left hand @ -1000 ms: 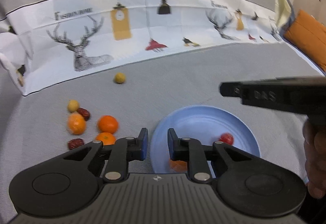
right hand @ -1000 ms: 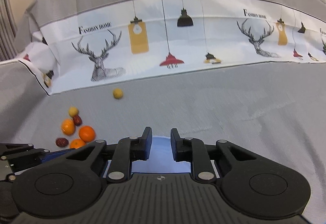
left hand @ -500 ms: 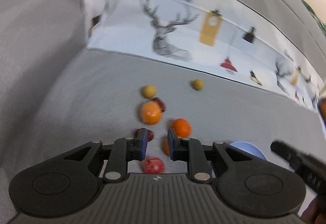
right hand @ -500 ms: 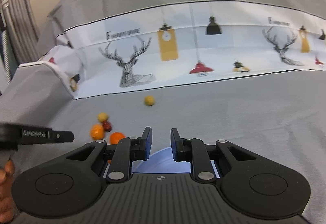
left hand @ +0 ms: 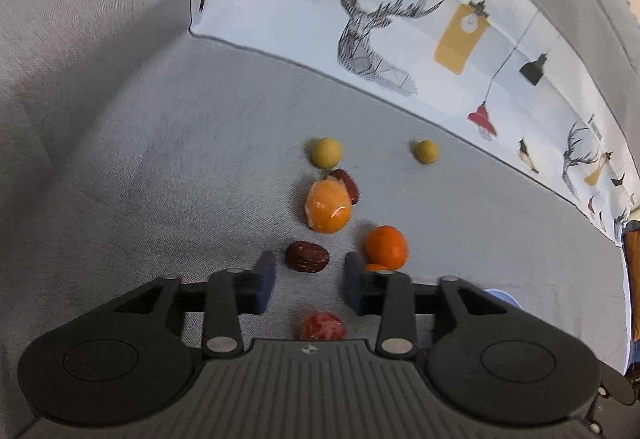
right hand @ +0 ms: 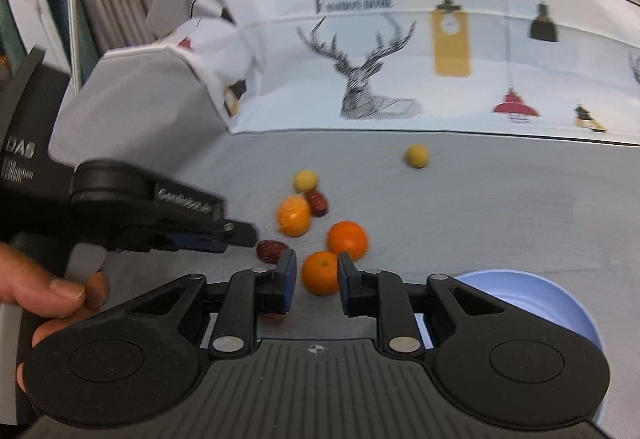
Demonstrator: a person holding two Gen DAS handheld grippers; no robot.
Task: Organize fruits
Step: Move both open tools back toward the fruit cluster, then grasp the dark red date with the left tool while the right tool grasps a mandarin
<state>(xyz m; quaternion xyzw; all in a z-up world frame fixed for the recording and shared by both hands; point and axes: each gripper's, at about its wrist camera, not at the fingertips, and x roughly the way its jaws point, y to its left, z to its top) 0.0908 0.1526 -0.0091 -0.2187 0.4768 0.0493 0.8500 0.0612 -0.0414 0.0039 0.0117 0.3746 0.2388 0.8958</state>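
Observation:
My left gripper [left hand: 306, 279] is open and empty, low over the grey cloth. A dark red date [left hand: 307, 256] lies just ahead of its fingertips and a red fruit [left hand: 323, 326] lies between its fingers, near the body. Ahead are a wrapped orange [left hand: 328, 205], a second date [left hand: 347, 183], a round orange [left hand: 386, 245], and two yellow fruits [left hand: 325, 152] [left hand: 426, 151]. My right gripper [right hand: 317, 273] is open, with an orange [right hand: 320, 272] between its fingertips on the cloth. The blue plate [right hand: 532, 299] is at its right. The left gripper [right hand: 236, 233] shows at left.
A white printed cloth with deer and lamps [right hand: 400, 71] rises behind the fruit. Grey fabric folds up at the left [left hand: 80, 59]. A hand [right hand: 52, 295] holds the left gripper. The plate's edge peeks out in the left wrist view [left hand: 502, 297].
Both grippers swung left from the plate to the fruit cluster and opened wider. The right gripper now straddles an orange; the left has come down close to the date.

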